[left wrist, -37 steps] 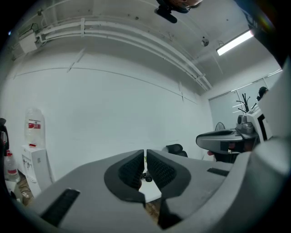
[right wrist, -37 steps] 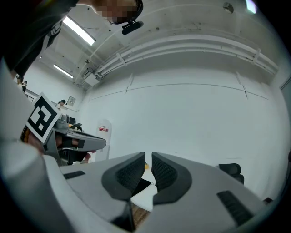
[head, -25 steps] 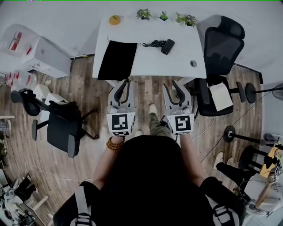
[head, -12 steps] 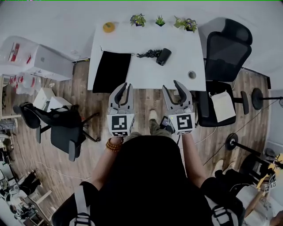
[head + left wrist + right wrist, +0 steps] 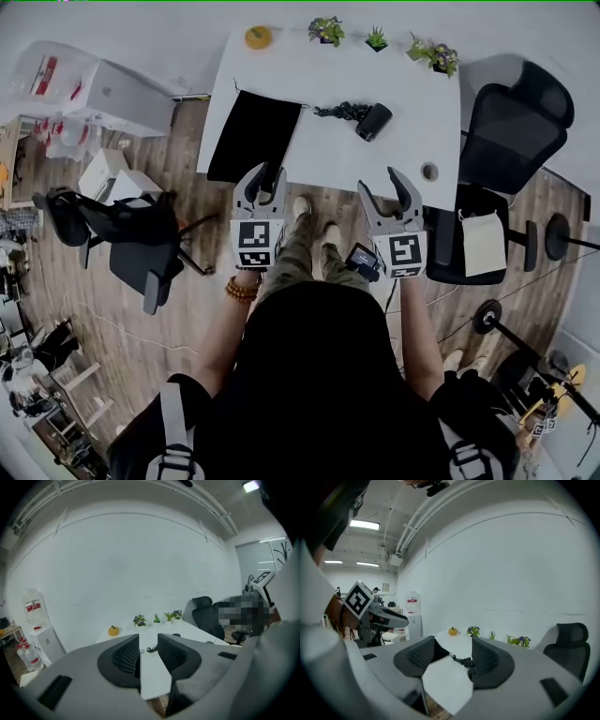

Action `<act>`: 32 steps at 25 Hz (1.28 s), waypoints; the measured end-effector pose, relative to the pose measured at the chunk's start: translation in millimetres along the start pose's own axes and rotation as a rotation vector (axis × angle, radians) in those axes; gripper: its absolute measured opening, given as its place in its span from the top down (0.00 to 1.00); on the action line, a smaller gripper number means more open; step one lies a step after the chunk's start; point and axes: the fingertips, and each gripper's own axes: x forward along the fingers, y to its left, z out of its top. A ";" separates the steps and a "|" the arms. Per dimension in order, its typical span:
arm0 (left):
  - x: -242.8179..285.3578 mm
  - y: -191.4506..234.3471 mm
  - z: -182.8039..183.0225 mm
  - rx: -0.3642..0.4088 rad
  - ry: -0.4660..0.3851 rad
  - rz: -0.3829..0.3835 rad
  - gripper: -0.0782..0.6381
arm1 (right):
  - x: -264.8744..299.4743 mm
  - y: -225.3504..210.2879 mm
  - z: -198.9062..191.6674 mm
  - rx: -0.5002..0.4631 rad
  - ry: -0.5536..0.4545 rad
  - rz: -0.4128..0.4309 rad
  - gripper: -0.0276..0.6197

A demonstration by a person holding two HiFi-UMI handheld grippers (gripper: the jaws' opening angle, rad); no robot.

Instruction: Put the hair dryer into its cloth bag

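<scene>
Left tool (image 5: 266, 172) and right tool (image 5: 380, 183) empty, jaws just opening, short of white worktop's (image 5: 412, 94) near edge. Black hair dryer (image 5: 379, 121) lies ahead of right tool; flat black cloth bag (image 5: 255, 134) ahead of left.

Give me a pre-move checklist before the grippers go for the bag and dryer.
1. Left gripper free: ok. Its jaws are apart, have just been opening, and nothing is between them.
2. Right gripper free: ok. Its jaws are wider apart, have just been opening, and nothing is between them.
3. Bag reachable: ok. It lies flat on the table, ahead of the left gripper.
4. Dryer reachable: ok. It lies apart from the bag, ahead of the right gripper, with the cord bunched beside it.
5. Bag mouth open: cannot tell.
6. Contact with bag or dryer: not ok. Neither gripper touches either.
</scene>
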 end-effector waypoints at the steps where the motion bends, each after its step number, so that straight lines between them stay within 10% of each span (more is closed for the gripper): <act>1: 7.0 8.7 -8.2 -0.001 0.014 0.011 0.75 | 4.4 0.5 -2.6 -0.007 0.010 0.008 0.57; 16: 156.0 143.6 -131.9 -0.079 0.296 0.102 0.72 | 76.0 -28.2 0.0 -0.021 0.142 -0.038 0.57; 26: 225.2 164.1 -227.0 -0.122 0.528 -0.052 0.62 | 141.3 -26.2 1.0 0.009 0.245 -0.088 0.57; 32: 245.4 166.4 -236.0 0.008 0.501 -0.197 0.62 | 155.4 -24.8 -7.5 0.034 0.271 -0.149 0.57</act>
